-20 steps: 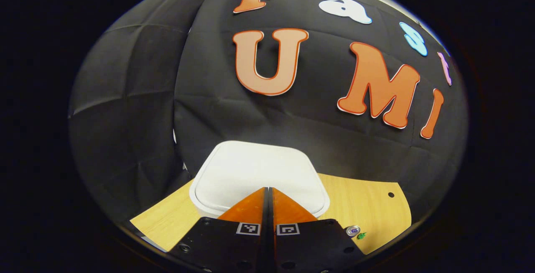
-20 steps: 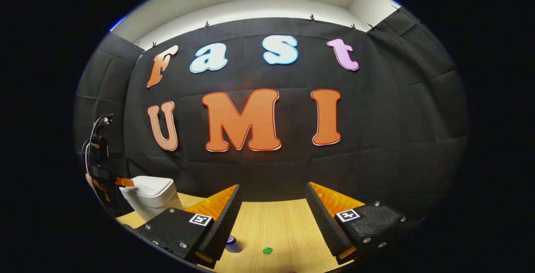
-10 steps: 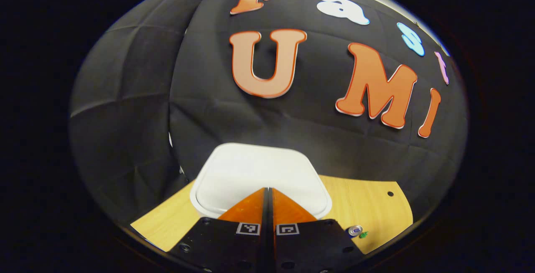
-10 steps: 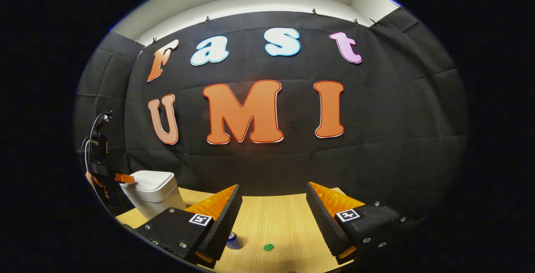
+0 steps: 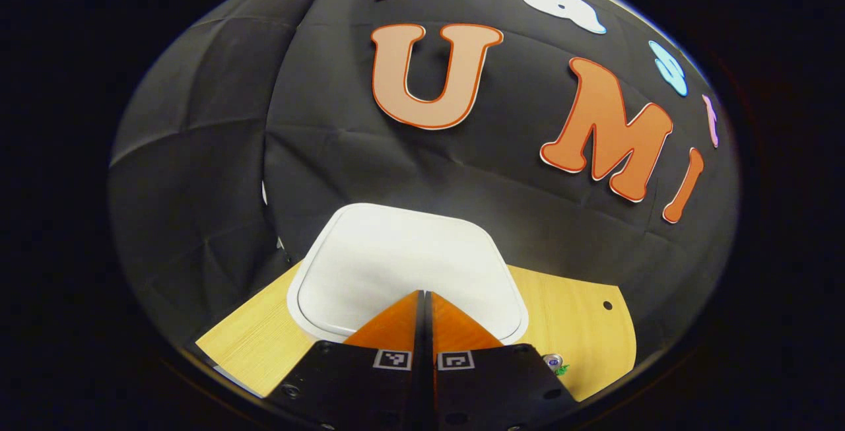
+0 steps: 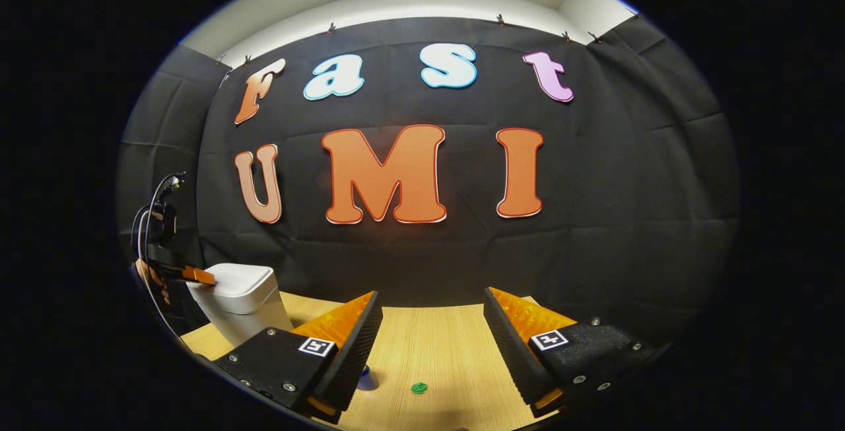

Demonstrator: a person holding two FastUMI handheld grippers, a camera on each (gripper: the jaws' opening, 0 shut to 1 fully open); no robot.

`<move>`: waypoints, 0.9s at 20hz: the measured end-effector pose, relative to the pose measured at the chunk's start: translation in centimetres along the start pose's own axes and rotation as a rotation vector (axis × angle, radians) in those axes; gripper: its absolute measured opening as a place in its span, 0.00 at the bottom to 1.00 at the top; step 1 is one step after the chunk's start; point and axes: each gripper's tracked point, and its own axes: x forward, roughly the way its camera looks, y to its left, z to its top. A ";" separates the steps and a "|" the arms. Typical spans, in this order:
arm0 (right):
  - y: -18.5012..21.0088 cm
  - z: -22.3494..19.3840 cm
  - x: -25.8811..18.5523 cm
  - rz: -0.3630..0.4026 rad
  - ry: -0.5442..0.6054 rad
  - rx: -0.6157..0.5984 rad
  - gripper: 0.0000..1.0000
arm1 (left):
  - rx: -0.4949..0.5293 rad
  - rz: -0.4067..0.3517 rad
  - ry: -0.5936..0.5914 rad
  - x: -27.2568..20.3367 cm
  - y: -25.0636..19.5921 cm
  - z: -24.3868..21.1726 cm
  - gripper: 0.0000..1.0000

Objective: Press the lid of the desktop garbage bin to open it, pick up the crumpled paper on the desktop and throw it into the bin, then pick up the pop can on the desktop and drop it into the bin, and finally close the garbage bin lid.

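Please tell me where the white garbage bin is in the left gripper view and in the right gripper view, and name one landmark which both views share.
Left gripper view: the garbage bin sits at lower centre, lid closed, just beyond the left gripper, whose fingers are together.
Right gripper view: the garbage bin stands at the lower left edge, left of the open right gripper.
Shared landmark: the wooden table.

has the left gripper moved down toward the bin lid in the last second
Yes. In the right gripper view the left gripper has dropped onto the bin lid, jaws shut.
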 end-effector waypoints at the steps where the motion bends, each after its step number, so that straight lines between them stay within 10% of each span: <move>1: 0.0 0.0 0.0 0.000 0.000 0.003 0.92 | 0.015 0.000 0.001 -0.2 -0.2 -0.1 0.00; 15: 0.6 -1.4 -0.8 0.038 0.025 -0.009 0.92 | 0.210 0.028 -0.501 -11.0 -4.0 9.2 0.12; 18: 0.6 -2.8 -0.4 0.048 0.031 -0.027 0.92 | 0.202 0.011 -0.522 -13.2 -4.8 8.4 0.56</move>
